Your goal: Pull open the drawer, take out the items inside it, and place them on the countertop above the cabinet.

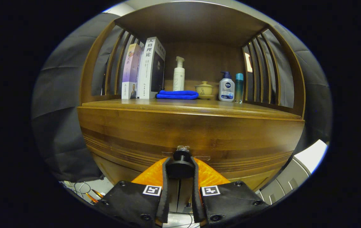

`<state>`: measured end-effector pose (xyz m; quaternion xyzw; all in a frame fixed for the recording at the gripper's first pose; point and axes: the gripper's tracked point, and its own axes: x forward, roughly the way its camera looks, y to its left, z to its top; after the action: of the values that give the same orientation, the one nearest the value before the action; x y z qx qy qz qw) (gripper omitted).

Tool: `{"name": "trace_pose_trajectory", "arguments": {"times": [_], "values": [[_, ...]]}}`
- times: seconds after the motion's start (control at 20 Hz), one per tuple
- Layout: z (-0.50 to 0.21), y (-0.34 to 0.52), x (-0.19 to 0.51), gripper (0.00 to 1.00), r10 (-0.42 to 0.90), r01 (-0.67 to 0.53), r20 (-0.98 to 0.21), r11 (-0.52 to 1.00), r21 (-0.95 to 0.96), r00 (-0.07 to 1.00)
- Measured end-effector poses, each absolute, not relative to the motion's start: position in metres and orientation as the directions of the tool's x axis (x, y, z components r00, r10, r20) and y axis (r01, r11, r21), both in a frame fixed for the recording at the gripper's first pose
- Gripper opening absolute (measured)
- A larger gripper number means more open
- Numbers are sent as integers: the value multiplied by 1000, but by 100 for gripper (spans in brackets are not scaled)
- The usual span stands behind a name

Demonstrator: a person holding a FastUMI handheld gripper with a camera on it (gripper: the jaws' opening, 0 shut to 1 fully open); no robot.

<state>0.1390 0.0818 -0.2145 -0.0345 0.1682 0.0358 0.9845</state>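
The wooden cabinet's drawer front (129,133) stands right ahead of me, curved wide across the view. A round black knob (180,155) sticks out of it near its lower middle. My gripper (180,166) is shut on this knob, one finger pressing on each side of it. Above the drawer runs the wooden countertop (231,107). The drawer's inside is hidden, and I cannot tell how far it stands out.
On the countertop stand two books (145,71), a white pump bottle (178,74), a folded blue cloth (177,94), a small lidded pot (203,89), a pump bottle (226,87) and a teal bottle (239,87). Slatted sides and a top board enclose it.
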Motion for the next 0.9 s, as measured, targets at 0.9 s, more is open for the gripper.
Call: {"name": "trace_pose_trajectory", "arguments": {"times": [0.9], "values": [[-205, 80, 52, 32, 91, -120, -317, 990, -74, 944]]}}
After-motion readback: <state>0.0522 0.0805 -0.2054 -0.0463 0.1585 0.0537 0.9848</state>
